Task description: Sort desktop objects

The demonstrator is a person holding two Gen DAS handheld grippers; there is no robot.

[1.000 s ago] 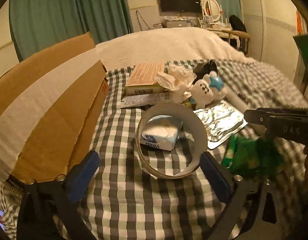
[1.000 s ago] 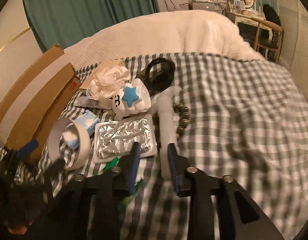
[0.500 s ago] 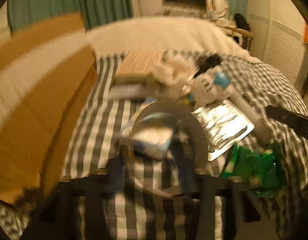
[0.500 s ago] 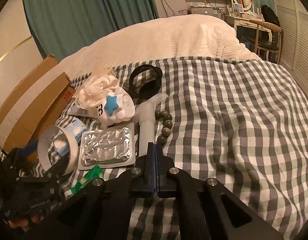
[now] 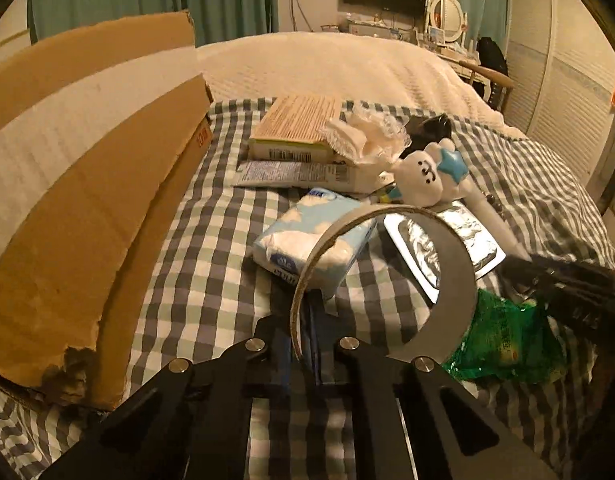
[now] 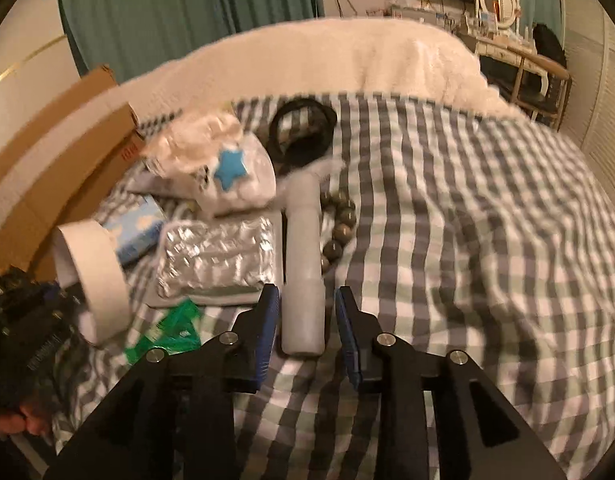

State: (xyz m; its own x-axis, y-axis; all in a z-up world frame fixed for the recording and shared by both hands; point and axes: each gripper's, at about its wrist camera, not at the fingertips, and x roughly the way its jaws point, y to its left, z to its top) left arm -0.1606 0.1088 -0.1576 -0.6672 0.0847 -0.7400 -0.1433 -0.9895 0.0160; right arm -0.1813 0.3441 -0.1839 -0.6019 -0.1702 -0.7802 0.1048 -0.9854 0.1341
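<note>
My left gripper point(image 5: 301, 336) is shut on the wall of a wide tape roll point(image 5: 447, 280) and holds it upright over the checked cloth; the roll also shows in the right wrist view point(image 6: 93, 276). My right gripper point(image 6: 303, 320) is open, its blue-padded fingers either side of the near end of a white cylindrical bottle point(image 6: 303, 256) lying on the cloth. A blue tissue pack point(image 5: 315, 240), a foil blister sheet point(image 6: 217, 256), a green wrapper point(image 5: 503, 340) and a white plush with a blue star point(image 6: 235, 184) lie close by.
A large cardboard box point(image 5: 79, 184) stands at the left. A flat carton point(image 5: 299, 128), crumpled white lace point(image 5: 367, 132), a black ring point(image 6: 303, 128) and a bead bracelet point(image 6: 339, 228) lie further back. A white quilt point(image 5: 327, 68) lies beyond the checked cloth point(image 6: 467, 220).
My left gripper closed on the tape roll's wall and lifted it. My right gripper shut, then opened and came down around the white bottle's near end.
</note>
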